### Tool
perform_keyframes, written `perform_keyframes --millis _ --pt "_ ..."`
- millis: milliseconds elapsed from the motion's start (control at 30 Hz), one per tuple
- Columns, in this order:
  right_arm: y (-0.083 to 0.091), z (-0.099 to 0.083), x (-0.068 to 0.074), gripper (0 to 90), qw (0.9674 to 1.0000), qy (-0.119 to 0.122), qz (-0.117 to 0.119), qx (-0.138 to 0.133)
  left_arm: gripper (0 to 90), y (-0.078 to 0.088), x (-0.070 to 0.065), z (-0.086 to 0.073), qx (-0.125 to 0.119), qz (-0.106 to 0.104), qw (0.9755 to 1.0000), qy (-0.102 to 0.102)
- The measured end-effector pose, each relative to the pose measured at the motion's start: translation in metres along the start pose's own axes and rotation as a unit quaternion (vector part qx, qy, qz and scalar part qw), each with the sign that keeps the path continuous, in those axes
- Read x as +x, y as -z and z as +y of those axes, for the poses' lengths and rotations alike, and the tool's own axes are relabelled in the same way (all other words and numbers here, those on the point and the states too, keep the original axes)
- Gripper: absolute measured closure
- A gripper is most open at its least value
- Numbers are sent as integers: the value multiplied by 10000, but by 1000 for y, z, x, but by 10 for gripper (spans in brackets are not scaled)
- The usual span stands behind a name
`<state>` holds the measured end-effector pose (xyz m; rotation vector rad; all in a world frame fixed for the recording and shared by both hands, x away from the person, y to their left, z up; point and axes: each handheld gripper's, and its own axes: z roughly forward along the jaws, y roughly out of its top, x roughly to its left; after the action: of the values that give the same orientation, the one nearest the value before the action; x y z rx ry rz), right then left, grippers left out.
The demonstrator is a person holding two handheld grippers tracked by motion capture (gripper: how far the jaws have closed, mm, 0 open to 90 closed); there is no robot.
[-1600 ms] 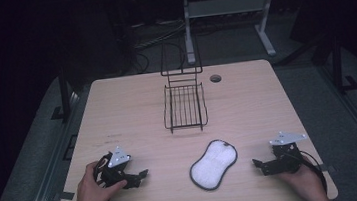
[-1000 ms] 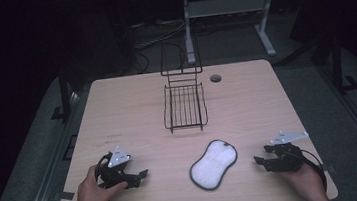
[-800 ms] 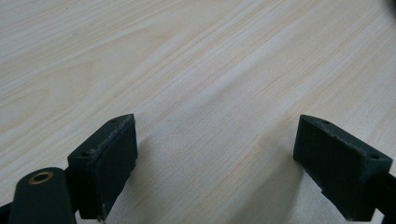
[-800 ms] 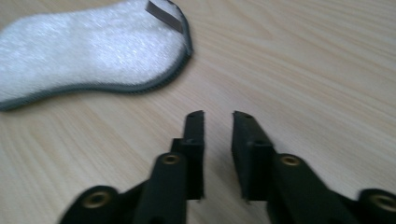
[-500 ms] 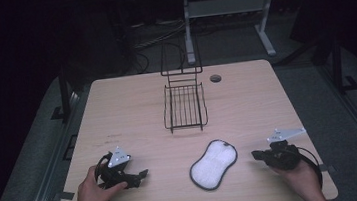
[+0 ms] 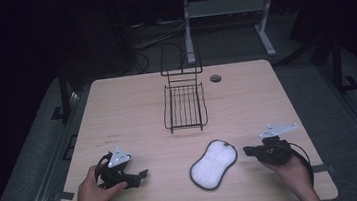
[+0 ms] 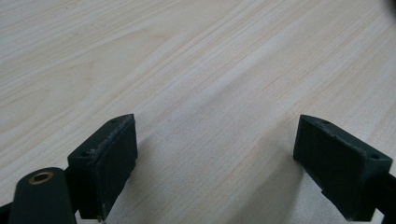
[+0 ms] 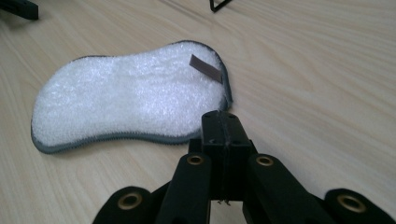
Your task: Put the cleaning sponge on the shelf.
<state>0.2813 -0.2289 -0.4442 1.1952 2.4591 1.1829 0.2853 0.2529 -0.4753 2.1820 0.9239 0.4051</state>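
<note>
From the high view, the white sponge pad (image 6: 213, 164) lies flat on the bench (image 6: 132, 110) near its front edge, its long axis running from about seven o'clock to one o'clock, with the wire rack (image 6: 184, 106) well apart from it at twelve o'clock. The right gripper (image 6: 248, 150) sits just beside the pad at its three o'clock, tips aimed toward nine o'clock at the pad's upper lobe, and it is plainly the nearer of the two; the left gripper (image 6: 141, 174) rests well apart at the pad's nine o'clock, pointing across toward it. In the left gripper view the jaws stand spread wide with nothing between them, only bare bench grain (image 7: 196, 70) ahead. In the right gripper view the jaws are pressed together and hold nothing; they have just been closing, with no thing caught between them. There the pad (image 8: 126, 98) lies just beyond the closed tips toward eleven o'clock, close but apart from them, its long axis running across the picture from nine to two o'clock, so the jaws face its long grey-stitched edge rather than an end. A small dark tag (image 8: 205, 68) sits on the pad's near-right lobe, straight ahead at twelve o'clock of the tips. I judge that any grasp from the right side would first need the jaws parted, then a short push forward and slightly left to take the rim of that near lobe.
</note>
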Motion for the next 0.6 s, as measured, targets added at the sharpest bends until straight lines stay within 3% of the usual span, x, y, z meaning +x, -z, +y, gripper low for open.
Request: perform_keyframes --millis 367,600 --pt "-12 13 4 895 9999 89 116 -50 128 0 0 0 1 -2 10000 11" --pt "-27 20 9 895 9996 195 184 81 128 0 0 0 1 -2 10000 13"
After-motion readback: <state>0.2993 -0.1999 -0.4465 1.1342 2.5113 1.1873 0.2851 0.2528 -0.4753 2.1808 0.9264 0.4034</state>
